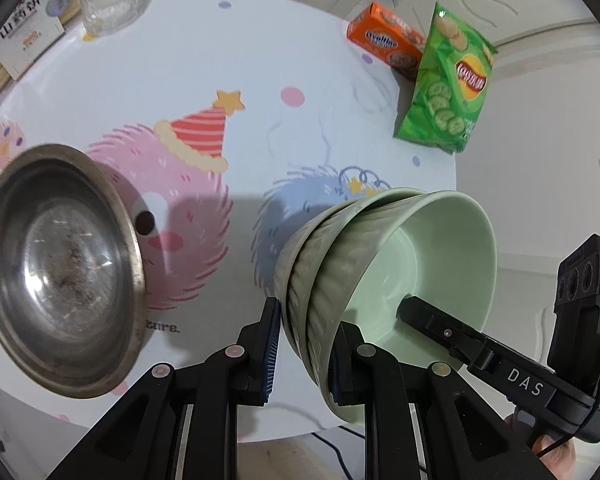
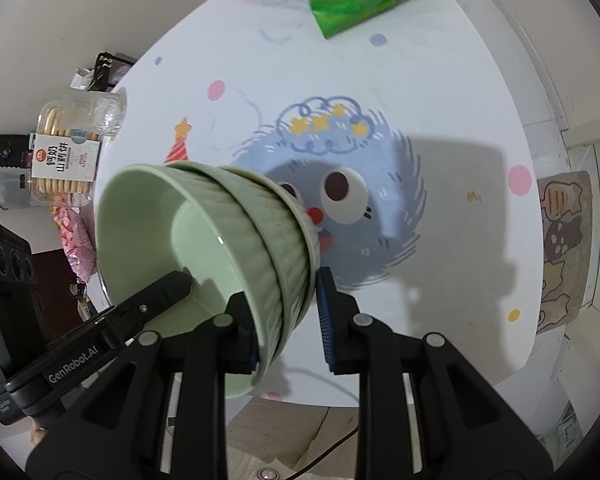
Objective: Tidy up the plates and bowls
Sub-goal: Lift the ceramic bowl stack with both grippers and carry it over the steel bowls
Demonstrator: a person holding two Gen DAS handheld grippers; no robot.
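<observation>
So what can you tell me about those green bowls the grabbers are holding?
The green bowls are pale green, glossy like ceramic, ribbed outside and smooth inside. At least two are nested together. The inner one looks empty. The left gripper and right gripper each pinch the stack's wall on opposite sides, one of the jaws inside and one outside. The stack appears to be above the cartoon-printed table.

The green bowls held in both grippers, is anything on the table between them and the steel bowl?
Nothing visible. Between the green bowls and the steel bowl the left wrist view shows only bare tablecloth.
</observation>
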